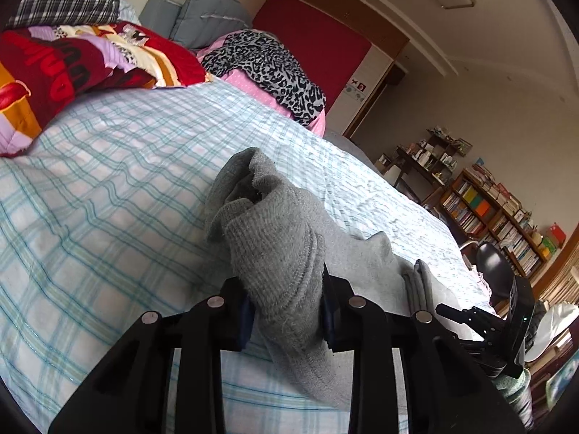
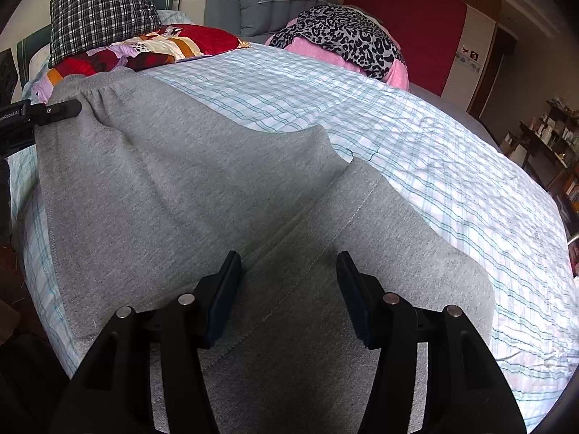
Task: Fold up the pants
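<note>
Grey sweatpants (image 2: 202, 188) lie spread on the plaid bed sheet (image 2: 416, 137), waistband toward the pillows. My left gripper (image 1: 286, 307) is shut on a bunched ribbed end of the grey pants (image 1: 275, 238) and holds it above the sheet (image 1: 108, 181). My right gripper (image 2: 289, 289) is open, its jaws wide apart just above the pants' centre seam, holding nothing. The left gripper also shows at the left edge of the right wrist view (image 2: 39, 112), at the waistband. The right gripper shows at the lower right of the left wrist view (image 1: 481, 325).
Pillows and a red patterned blanket (image 2: 152, 50) lie at the head of the bed. A leopard-print cloth on pink bedding (image 2: 347, 36) sits at the far right corner. Bookshelves (image 1: 488, 213) and a chair stand beyond the bed's right side.
</note>
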### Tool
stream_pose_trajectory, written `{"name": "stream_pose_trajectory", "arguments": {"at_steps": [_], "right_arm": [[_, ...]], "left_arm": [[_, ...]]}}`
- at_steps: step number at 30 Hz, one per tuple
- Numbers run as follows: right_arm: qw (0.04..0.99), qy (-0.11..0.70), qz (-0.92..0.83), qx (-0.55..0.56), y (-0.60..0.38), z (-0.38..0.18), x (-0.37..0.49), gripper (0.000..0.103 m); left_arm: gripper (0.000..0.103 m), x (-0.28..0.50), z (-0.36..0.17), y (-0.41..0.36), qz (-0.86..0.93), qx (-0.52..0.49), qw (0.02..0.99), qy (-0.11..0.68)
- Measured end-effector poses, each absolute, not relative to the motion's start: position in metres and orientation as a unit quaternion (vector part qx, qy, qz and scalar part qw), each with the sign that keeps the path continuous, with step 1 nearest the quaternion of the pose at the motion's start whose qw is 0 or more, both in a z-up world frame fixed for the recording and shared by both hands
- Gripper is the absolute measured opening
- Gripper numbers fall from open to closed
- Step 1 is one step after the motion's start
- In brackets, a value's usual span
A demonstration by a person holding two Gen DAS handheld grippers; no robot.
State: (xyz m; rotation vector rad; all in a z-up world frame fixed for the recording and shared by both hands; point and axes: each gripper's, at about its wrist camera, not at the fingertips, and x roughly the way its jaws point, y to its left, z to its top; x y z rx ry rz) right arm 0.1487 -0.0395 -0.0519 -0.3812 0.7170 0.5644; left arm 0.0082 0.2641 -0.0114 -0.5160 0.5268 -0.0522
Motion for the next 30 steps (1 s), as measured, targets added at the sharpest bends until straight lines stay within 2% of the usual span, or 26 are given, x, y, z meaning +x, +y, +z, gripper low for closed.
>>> {"name": "stream_pose_trajectory", "arguments": {"at_steps": [4,11,21,30], "right_arm": [[0.895,0.314,0.27,-0.167,-0.049,-0.034,0.136,0.057],[0.919,0.283,0.265,-0.075,-0.097,-0.006,0.121,0.057],[0.93,0.294,0.219,-0.002,-0.166,-0.019,0.114,0.057],[0.924,0.303,0.217,0.09,-0.22,-0.032,0.112,0.057]], "left_arm": [[0.028,0.006,0.01,0.242,-0.041,-0.224,0.944,0.24],[0.028,0.01,0.049,0.189,-0.086,-0.177,0.956,0.218],[0.027,0.033,0.08,0.083,-0.163,-0.101,0.956,0.222],[0.026,0.036,0.075,-0.052,-0.24,0.085,0.941,0.224]]}}
